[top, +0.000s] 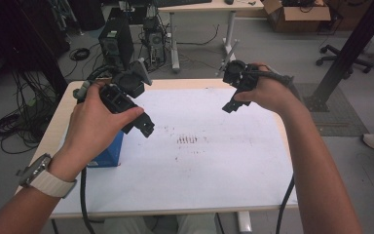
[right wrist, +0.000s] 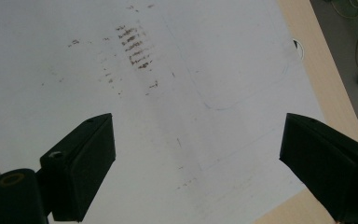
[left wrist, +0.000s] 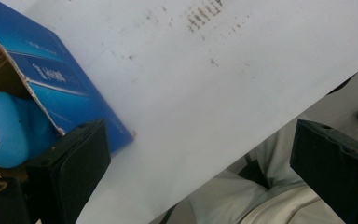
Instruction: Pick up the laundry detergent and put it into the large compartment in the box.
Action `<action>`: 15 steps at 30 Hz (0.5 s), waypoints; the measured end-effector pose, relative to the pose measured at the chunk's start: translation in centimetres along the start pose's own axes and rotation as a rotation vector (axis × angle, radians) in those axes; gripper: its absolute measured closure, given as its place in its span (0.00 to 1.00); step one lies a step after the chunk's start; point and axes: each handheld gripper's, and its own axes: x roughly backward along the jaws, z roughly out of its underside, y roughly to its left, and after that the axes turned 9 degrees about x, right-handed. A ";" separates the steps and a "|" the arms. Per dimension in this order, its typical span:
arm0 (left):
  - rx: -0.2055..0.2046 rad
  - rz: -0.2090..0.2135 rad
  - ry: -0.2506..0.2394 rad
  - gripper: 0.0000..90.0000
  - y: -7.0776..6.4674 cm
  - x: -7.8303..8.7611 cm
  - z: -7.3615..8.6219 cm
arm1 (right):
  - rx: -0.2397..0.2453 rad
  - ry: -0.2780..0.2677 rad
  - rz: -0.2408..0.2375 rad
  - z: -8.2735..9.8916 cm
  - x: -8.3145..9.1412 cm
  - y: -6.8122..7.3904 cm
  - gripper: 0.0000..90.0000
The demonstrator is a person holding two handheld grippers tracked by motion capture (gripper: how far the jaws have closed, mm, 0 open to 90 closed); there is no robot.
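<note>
Left gripper [top: 143, 124] held above the table's left side, jaws spread wide and pinching nothing — just beside an open blue box [left wrist: 70, 93] on the white sheet [top: 209, 161]. Inside the box, a blue bottle [left wrist: 14, 128] with a white cap. Right gripper [top: 230, 105] over the far right of the table [top: 285, 131], jaws likewise spread — above bare, brown-smudged sheet, well apart from the box.

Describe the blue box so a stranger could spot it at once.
Start at the table with its white sheet. At the sheet's left edge, under the left gripper, sits the blue box, its torn end open on a light blue bottle. It is the one coloured thing on the sheet.
</note>
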 end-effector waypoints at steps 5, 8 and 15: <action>-0.001 0.001 0.000 0.06 -0.1 -0.1 -0.2 | 0.005 -0.003 0.000 -0.1 -0.1 0.0 0.11; -0.005 0.001 -0.002 0.06 -0.1 -0.2 -0.3 | 0.004 -0.003 -0.001 -0.1 -0.1 0.0 0.11; -0.010 0.002 -0.001 0.06 -0.1 -0.4 -0.4 | 0.005 -0.003 -0.003 0.0 -0.3 -0.1 0.11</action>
